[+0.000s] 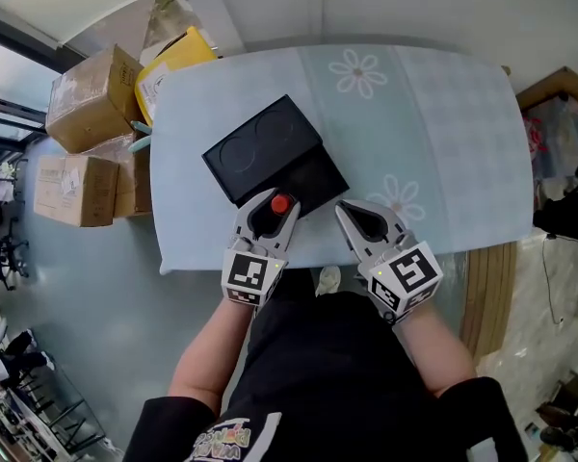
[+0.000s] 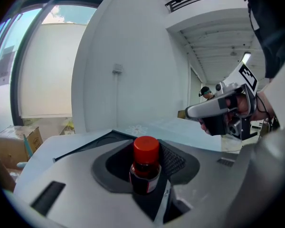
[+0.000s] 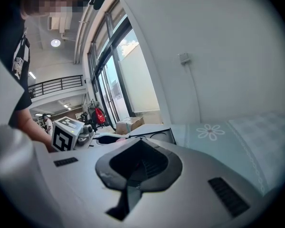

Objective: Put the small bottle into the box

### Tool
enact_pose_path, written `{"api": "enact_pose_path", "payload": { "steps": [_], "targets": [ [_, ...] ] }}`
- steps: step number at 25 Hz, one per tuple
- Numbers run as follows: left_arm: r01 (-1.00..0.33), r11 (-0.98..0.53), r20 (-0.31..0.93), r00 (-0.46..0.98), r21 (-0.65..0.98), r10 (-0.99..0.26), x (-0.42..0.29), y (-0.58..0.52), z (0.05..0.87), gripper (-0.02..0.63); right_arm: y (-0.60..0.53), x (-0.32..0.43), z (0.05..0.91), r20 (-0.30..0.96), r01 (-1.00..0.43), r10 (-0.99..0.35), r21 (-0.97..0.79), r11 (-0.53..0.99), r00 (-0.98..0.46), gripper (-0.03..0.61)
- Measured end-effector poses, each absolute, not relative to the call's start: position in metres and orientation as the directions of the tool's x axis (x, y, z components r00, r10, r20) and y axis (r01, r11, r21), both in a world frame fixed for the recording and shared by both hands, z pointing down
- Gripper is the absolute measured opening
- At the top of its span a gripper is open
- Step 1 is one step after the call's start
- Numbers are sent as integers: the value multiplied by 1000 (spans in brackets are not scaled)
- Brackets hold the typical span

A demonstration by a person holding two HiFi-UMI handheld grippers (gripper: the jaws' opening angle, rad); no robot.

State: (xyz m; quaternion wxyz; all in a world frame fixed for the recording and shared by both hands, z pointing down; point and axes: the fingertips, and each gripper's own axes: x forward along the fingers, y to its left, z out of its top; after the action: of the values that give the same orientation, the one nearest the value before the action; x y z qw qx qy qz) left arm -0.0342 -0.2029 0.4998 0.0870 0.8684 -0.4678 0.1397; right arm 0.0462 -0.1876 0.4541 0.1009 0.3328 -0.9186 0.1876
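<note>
My left gripper (image 1: 268, 218) is squeezed shut on the small bottle (image 1: 280, 203). It sits low in the middle of the head view, right at the near edge of the open black box (image 1: 260, 147). The bottle looks light and hard, maybe glass, so I think it could slip or crack if I pinch too much. I hold its dark body, just under the red cap (image 2: 146, 148), and that seems the best spot. My right gripper (image 1: 353, 218) is closed with nothing in it. The table (image 1: 443, 114) has a flat pale blue cloth with daisies (image 1: 358, 71). Cardboard boxes (image 1: 89, 99) stand on the grey floor (image 1: 96, 316) at the upper left.
</note>
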Motion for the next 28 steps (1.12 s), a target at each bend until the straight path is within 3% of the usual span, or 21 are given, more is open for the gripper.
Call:
{"api": "enact_pose_path", "payload": {
  "steps": [28],
  "targets": [
    [-795, -606, 457, 550, 30, -699, -23, -232, 575, 158, -202, 42, 490, 387, -687, -572, -319, 653, -724, 9]
  ]
}}
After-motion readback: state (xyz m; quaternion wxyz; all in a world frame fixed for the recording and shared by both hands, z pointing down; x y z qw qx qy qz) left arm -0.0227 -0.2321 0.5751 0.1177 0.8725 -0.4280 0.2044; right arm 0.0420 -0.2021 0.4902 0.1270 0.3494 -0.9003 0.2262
